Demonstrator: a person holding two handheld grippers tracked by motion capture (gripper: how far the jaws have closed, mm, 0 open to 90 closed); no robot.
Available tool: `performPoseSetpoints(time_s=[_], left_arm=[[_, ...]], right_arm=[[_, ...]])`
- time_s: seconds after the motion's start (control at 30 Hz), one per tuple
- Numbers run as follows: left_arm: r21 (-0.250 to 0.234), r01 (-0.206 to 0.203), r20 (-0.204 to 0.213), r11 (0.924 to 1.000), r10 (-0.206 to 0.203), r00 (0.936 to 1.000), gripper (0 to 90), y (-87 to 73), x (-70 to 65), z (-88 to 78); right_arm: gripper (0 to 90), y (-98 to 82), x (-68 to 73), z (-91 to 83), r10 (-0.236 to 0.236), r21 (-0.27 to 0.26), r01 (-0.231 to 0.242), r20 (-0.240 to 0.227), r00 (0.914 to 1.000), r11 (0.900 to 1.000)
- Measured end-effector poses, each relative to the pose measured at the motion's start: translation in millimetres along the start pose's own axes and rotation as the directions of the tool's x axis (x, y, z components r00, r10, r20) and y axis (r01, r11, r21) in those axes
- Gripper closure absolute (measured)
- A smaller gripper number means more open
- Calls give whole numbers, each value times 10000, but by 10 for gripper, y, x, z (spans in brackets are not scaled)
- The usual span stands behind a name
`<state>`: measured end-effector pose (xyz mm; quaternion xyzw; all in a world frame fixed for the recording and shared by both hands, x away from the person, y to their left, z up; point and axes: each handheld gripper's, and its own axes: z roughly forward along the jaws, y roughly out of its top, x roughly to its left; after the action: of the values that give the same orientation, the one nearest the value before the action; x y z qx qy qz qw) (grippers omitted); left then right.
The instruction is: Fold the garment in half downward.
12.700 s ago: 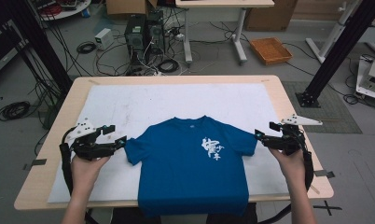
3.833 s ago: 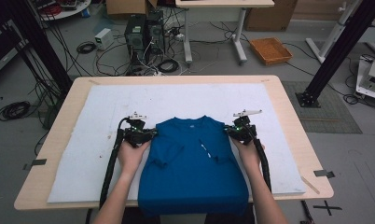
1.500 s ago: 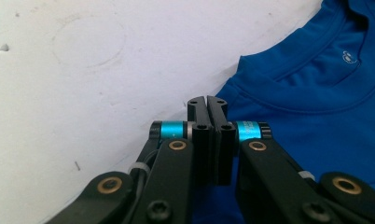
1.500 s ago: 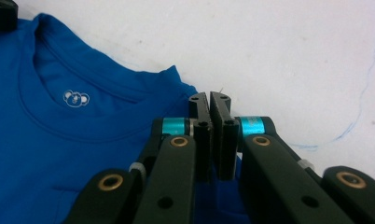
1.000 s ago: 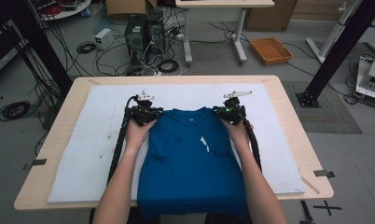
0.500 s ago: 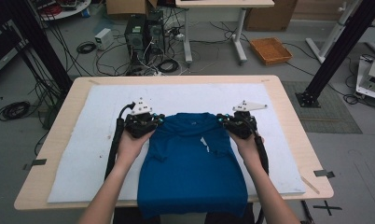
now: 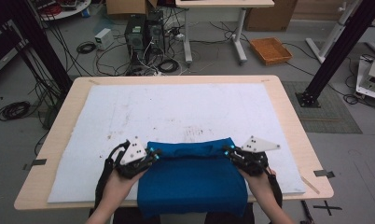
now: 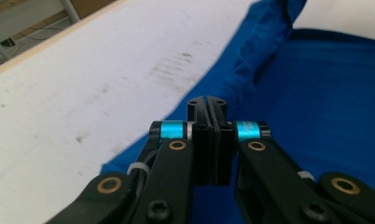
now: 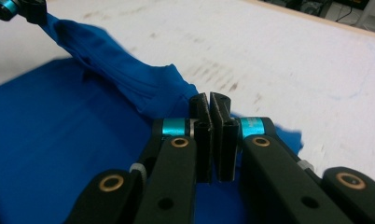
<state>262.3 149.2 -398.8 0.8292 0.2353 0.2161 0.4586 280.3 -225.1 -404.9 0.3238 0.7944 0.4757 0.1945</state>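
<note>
A blue T-shirt lies doubled over at the near edge of the white mat, its raised fold stretched between my two grippers. My left gripper is shut on the fold's left end. In the left gripper view the jaws are pressed together and the blue cloth runs up from their tips. My right gripper is shut on the fold's right end. In the right gripper view its tips pinch the shirt, which stretches taut to the left gripper at top left.
The wooden table shows a rim around the stained mat. On the floor behind stand computer towers with loose cables, and an orange tray. A black frame post rises at the right.
Both grippers have come toward the person, drawing the shirt's far edge back over its lower part. The shirt now lies shorter, nearer the front edge.
</note>
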Motion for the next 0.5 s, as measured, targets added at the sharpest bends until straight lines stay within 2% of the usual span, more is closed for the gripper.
performPoseSetpoints(time_s=[0.07,0.17,0.23,0.3,0.4,0.43,0.5], left_arm=[[124,-314,6,9994,314,9995,887,-79,-111,-33],[170,-447,217,9989,443,9988,887,-194,-251,-73],[342,-679,317,9971,669,9973,887,-260,-339,-91],[511,-961,467,9941,938,9945,886,-319,-421,-99],[800,-1352,775,9876,1291,9886,881,-397,-528,-112],[841,-1488,822,9853,1419,9865,878,-416,-553,-121],[729,-1468,948,9865,1396,9857,826,-434,-569,-144]], right_arm=[[883,-87,102,-74,-198,68,198,-40,9998,9998],[882,-219,245,-155,-715,380,714,29,9974,9967],[881,-295,320,-186,-971,642,970,-17,9953,9932],[872,-362,376,-212,-952,824,963,-176,9953,9919],[850,-432,448,-238,-1348,1128,1356,-149,9908,9843],[841,-450,459,-254,-1343,1185,1361,-227,9907,9836],[827,-471,467,-286,-1363,1158,1386,-276,9903,9836]])
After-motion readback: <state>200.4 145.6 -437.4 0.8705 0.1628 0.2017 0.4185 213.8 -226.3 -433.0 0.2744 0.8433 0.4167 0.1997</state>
